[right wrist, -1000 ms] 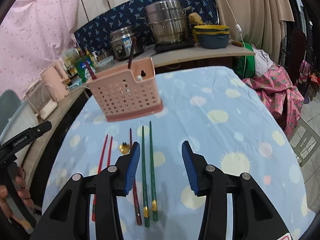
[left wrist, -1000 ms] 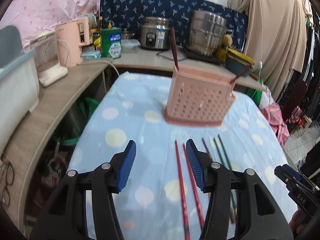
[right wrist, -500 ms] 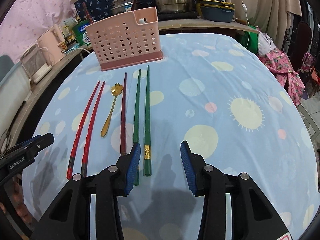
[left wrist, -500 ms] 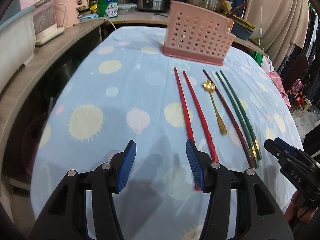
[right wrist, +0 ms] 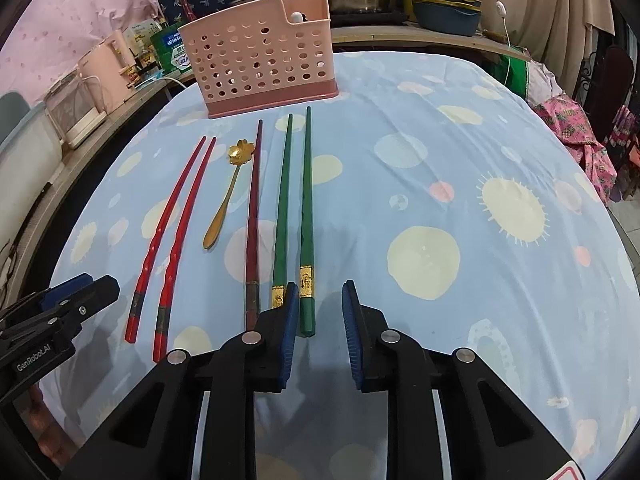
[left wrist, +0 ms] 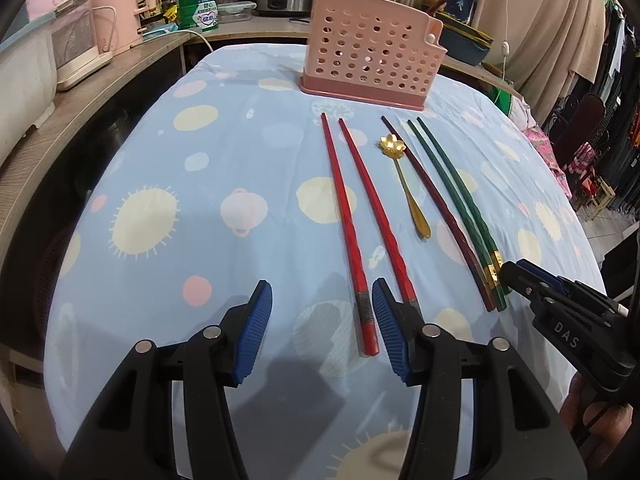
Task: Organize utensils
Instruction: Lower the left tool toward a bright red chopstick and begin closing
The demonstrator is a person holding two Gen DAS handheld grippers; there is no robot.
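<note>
Your left gripper (left wrist: 322, 322) hovers low over the near edge of the blue spotted tablecloth (left wrist: 168, 152), its blue pads (left wrist: 253, 332) spread wide with nothing between them. The near end of the leftmost red chopstick lies just inside the right pad, though you cannot tell whether it touches.

Going left to right across the cloth, the utensils lie in a row, all pointing away from you toward the holder. First comes the pair of red chopsticks (left wrist: 360, 208), side by side and slightly fanned. Next is the small gold spoon (left wrist: 406, 184), with its flower-shaped bowl at the far end. Just right of it lies a single dark maroon chopstick (right wrist: 253, 216). Then comes the pair of green chopsticks (right wrist: 296, 208) with gold bands near their near ends.

Your right gripper (right wrist: 320, 316) sits over the near ends of the green pair, its pads parted and holding nothing. The right green chopstick's end lies between them, close to the left pad.

At the far side of the table, the pink perforated utensil holder (left wrist: 370, 62) stands upright, with a few sticks already poking out of it.
</note>
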